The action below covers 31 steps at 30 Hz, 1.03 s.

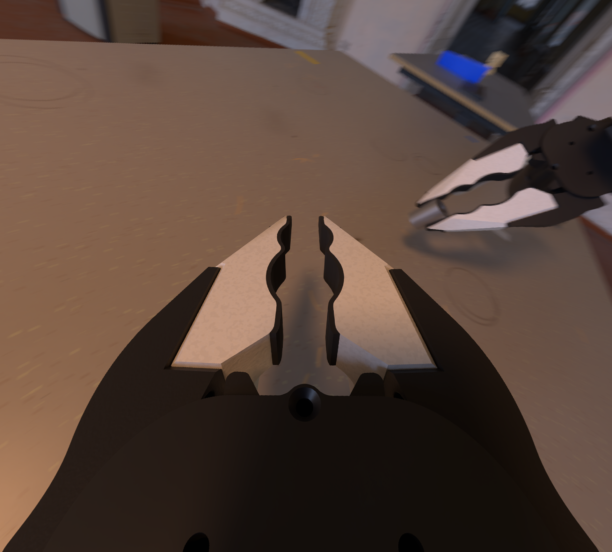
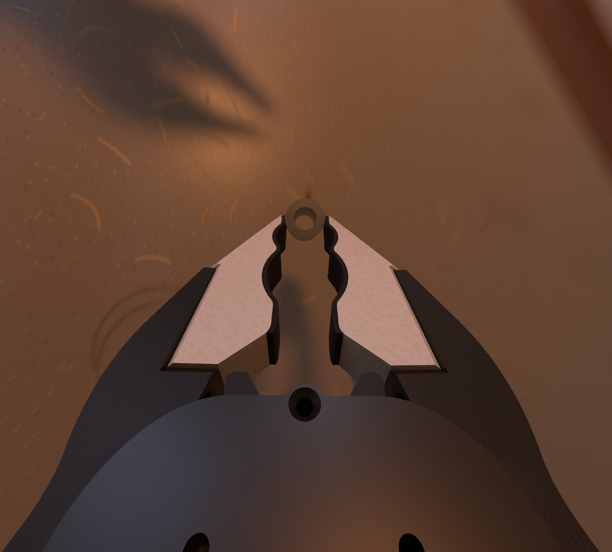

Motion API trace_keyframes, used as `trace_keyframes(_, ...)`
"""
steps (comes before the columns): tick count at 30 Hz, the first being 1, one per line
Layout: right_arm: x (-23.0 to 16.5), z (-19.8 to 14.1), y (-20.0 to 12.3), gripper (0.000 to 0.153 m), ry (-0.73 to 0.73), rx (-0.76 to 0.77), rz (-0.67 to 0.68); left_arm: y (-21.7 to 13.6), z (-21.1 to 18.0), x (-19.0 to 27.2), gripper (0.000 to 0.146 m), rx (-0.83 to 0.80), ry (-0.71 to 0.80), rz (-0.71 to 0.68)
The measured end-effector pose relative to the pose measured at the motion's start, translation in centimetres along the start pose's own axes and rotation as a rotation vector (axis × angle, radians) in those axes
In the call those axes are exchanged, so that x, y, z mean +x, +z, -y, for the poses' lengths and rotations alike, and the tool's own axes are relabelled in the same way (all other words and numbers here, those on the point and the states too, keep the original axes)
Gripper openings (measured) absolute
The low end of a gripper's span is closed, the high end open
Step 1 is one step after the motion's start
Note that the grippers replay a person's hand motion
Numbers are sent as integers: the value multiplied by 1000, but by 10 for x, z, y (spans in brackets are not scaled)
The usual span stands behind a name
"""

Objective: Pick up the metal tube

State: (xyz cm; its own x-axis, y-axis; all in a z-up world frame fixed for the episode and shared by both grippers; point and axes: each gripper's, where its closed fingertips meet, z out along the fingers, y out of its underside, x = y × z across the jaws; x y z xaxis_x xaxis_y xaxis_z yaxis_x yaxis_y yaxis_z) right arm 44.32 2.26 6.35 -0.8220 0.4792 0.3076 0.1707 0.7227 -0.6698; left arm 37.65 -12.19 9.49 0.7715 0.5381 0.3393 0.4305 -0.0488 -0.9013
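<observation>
Gripping the metal tube (image 2: 305, 224) at the very tips of the right gripper (image 2: 305, 228), fingers (image 2: 245, 298) pressing in on either side of its round, hollow end. Showing again in the left wrist view as a short grey cylinder (image 1: 425, 214) poking out past the right gripper (image 1: 430, 216), just above the brown desk (image 1: 165, 155) and the shadow beneath. Hovering well apart to the left, the left gripper (image 1: 304, 221), fingers (image 1: 241, 298) narrowly parted and holding nothing. Standing far behind, a dark side table (image 1: 463, 96) carrying a blue block (image 1: 460, 68).
</observation>
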Motion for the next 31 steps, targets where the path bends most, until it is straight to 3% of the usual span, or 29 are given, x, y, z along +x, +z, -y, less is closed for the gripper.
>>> trace_keyframes(5, -14, 68, -11, 22, -431, 207, -342, 9, -10, 70, 35, -62, -169, -427)
trace_keyframes(8, -31, 87, -12, 22, -559, 339, -405, 2, -5, 104, 43, -65, -316, -692)
trace_keyframes(12, -36, 99, -14, 22, -571, 402, -446, -3, -5, 123, 49, -72, -340, -801)
trace_keyframes(16, -41, 110, -21, 22, -533, 478, -451, -3, -5, 127, 50, -64, -309, -800)
trace_keyframes(19, -48, 118, -28, 22, -433, 577, -370, -10, 3, 131, 48, -26, -313, -844)
trace_keyframes(25, -58, 143, -50, 22, 13, 815, -17, -33, 30, 136, 44, 101, -419, -1024)
trace_keyframes(27, -62, 148, -55, 22, 147, 864, 139, -36, 37, 133, 46, 167, -338, -974)
trace_keyframes(31, -62, 150, -61, 22, 450, 920, 438, -47, 49, 122, 55, 308, -2, -734)
